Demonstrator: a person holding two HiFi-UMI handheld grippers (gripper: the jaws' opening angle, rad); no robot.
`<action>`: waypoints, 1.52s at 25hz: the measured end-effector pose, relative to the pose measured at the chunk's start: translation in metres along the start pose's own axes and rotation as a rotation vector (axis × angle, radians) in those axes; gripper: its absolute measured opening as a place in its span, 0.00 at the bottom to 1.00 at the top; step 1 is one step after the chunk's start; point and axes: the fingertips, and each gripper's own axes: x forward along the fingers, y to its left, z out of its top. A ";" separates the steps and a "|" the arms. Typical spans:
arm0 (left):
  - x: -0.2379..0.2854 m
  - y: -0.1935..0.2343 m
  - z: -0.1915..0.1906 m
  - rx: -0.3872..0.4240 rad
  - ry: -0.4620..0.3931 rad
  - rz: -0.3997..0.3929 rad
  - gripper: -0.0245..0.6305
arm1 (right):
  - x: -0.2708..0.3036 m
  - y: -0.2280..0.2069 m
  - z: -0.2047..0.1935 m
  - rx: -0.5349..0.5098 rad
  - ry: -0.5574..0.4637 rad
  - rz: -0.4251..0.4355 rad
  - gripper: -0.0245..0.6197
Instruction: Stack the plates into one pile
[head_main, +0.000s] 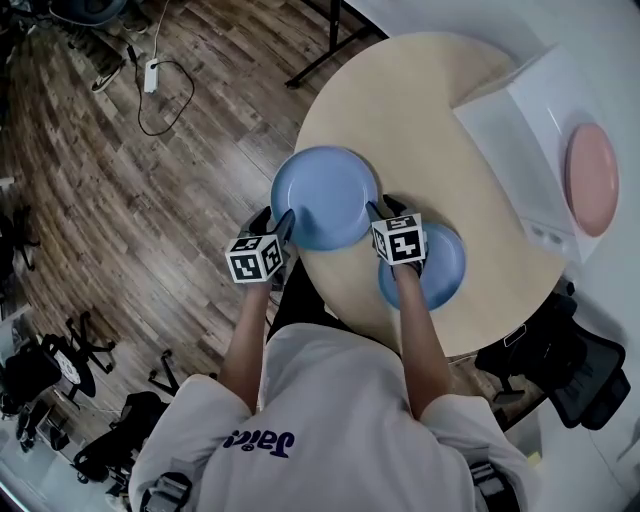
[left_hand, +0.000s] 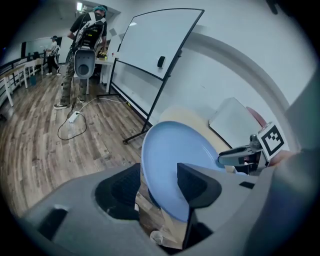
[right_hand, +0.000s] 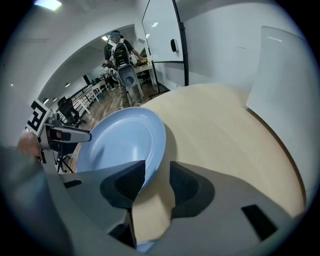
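The blue plate (head_main: 325, 196) lies between the two: left hand-held gripper (head_main: 285, 224) at its left rim, right hand-held gripper (head_main: 376, 211) at its right rim. Both have jaws spread, not pinching.

A round pale wooden table (head_main: 420, 110) stands on a brown wood-plank floor (head_main: 150, 220). A white rectangular box (head_main: 510, 130) sits at the table's far edge. A white power strip with a looping black cable (head_main: 151, 75) lies on the floor. A whiteboard on a black stand (left_hand: 150, 42) stands by the white wall. Black office chairs (head_main: 60, 365) cluster to one side
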 end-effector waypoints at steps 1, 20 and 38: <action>0.004 0.002 -0.002 -0.011 0.009 0.006 0.37 | 0.003 -0.002 -0.003 0.013 0.007 0.002 0.29; -0.010 0.012 0.000 -0.009 0.035 0.120 0.11 | -0.011 0.013 -0.009 0.065 0.006 0.028 0.16; -0.013 -0.116 -0.029 0.250 0.115 -0.030 0.11 | -0.114 -0.045 -0.094 0.277 -0.105 -0.130 0.16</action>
